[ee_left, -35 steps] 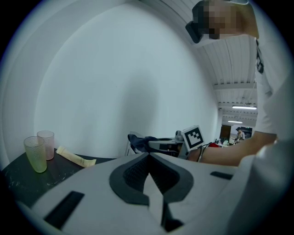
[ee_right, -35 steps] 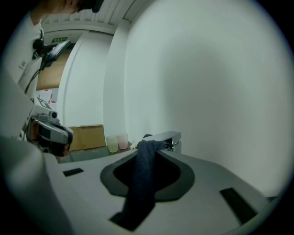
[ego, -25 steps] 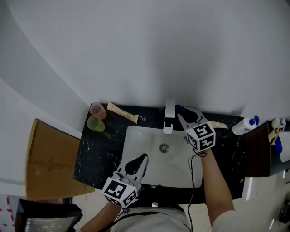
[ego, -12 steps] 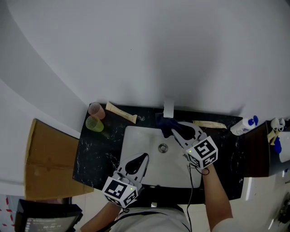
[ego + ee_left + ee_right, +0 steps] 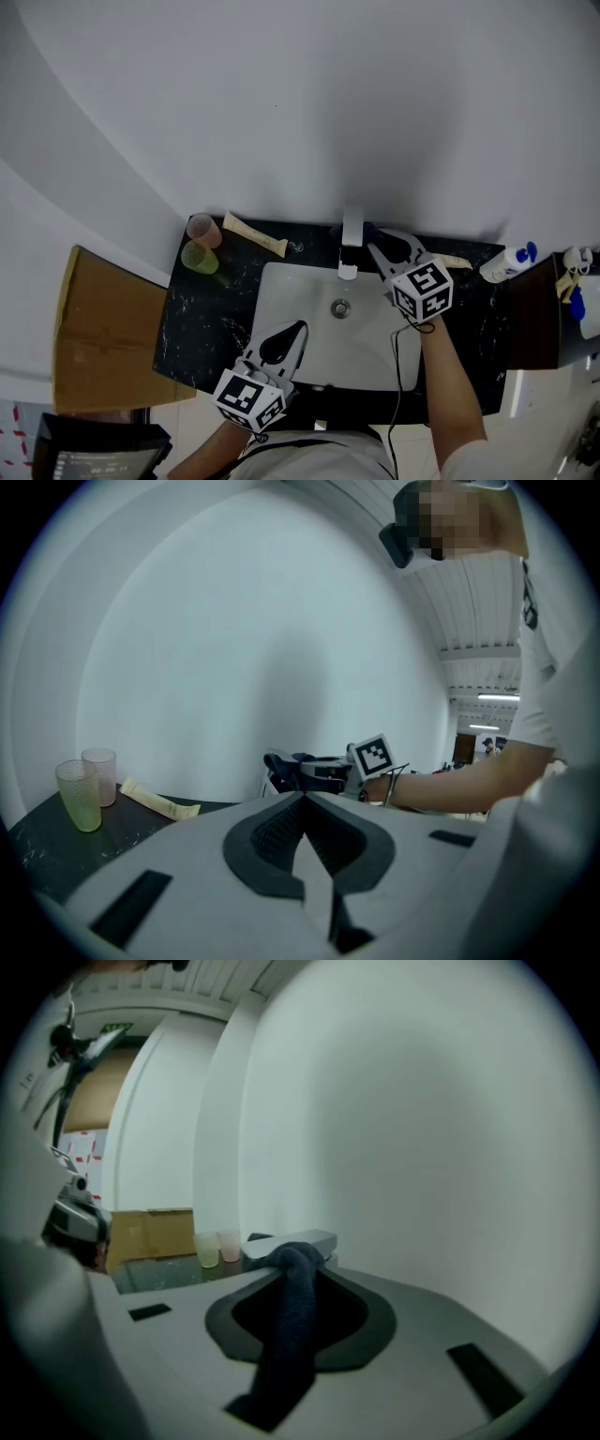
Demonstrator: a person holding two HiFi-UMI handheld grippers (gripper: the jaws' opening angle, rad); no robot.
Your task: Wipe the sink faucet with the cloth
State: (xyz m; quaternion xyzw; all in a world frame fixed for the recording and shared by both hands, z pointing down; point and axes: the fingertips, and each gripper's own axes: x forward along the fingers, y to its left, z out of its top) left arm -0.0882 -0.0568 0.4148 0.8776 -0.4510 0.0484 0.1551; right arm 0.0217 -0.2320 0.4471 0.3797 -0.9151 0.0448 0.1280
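Observation:
The faucet [image 5: 351, 242] stands at the back of the white sink [image 5: 291, 300], its spout reaching over the basin. My right gripper [image 5: 375, 235] sits just right of the faucet, shut on a dark blue cloth [image 5: 367, 230]. Its jaws have just closed a little further on the cloth. In the right gripper view the cloth [image 5: 291, 1321] hangs between the jaws and bunches against the faucet [image 5: 302, 1240]. My left gripper [image 5: 300, 325] hovers shut and empty over the sink's front left. From the left gripper [image 5: 302, 803] the faucet [image 5: 277, 764] with the cloth shows ahead.
The black counter [image 5: 202, 309] holds a pink cup [image 5: 202, 228], a green cup [image 5: 199, 256] and a tube [image 5: 253, 232] at back left. Another tube [image 5: 452, 260] and a white bottle [image 5: 504, 261] lie at back right. A cardboard box [image 5: 103, 333] stands left.
Half a second ago my right gripper held the cloth in front of the spout over the basin. It has swung back to the faucet's right side. The left gripper has stayed put.

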